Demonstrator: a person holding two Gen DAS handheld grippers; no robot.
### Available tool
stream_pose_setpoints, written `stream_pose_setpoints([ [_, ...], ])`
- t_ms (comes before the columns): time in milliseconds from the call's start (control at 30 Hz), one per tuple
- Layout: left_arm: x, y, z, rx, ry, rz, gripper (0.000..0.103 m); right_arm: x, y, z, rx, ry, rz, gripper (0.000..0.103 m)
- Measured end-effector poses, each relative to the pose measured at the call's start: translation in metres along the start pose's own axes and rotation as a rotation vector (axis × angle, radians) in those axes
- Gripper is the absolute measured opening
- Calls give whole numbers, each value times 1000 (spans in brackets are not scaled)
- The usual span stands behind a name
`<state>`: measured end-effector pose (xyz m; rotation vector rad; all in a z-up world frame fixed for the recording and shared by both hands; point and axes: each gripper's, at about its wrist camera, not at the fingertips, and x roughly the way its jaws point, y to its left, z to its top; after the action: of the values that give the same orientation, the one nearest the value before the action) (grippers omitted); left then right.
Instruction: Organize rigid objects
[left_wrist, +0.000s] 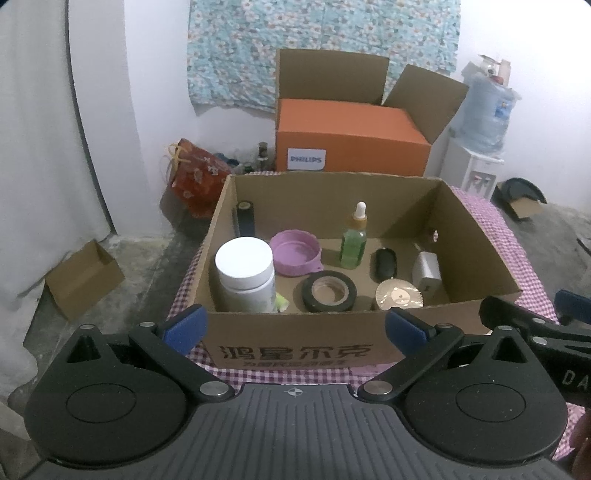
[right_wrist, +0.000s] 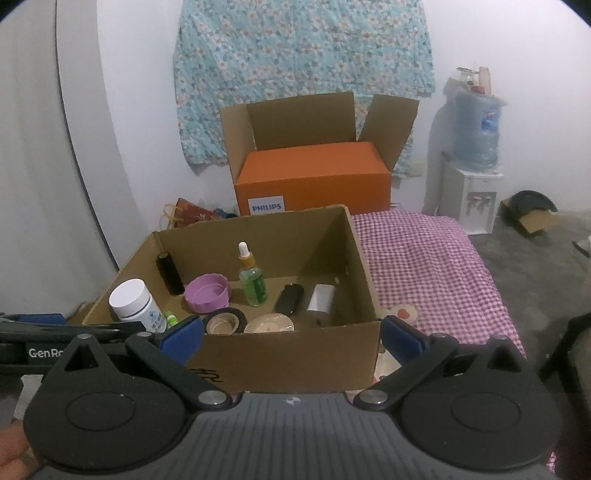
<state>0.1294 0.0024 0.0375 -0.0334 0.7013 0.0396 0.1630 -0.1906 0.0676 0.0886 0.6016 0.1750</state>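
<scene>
Your left tongs (left_wrist: 293, 326) and right tongs (right_wrist: 291, 338) gape empty; box (left_wrist: 295, 345) already holds jar (left_wrist: 245, 275), tape (left_wrist: 328, 291), bottle (left_wrist: 354, 242). Little appears left.

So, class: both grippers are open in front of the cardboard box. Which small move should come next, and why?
Probably bring the right gripper forward over the brown cardboard box toward the black tape roll. Both it and the left gripper hold nothing, and the roll lies flat nearest the front wall.

Checked cloth (right_wrist: 424, 258) w/ cardboard box (right_wrist: 295, 350) + heart card (right_wrist: 404, 313) on it.
</scene>
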Motion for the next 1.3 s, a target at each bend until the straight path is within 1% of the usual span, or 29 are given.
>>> stream_pose_setpoints([
  [367,0,2,-1,-1,-1,15,103,2,3,2,-9,13,0,103],
  [1300,-1,4,-2,0,0,19,103,6,1,0,-10,35,2,103],
])
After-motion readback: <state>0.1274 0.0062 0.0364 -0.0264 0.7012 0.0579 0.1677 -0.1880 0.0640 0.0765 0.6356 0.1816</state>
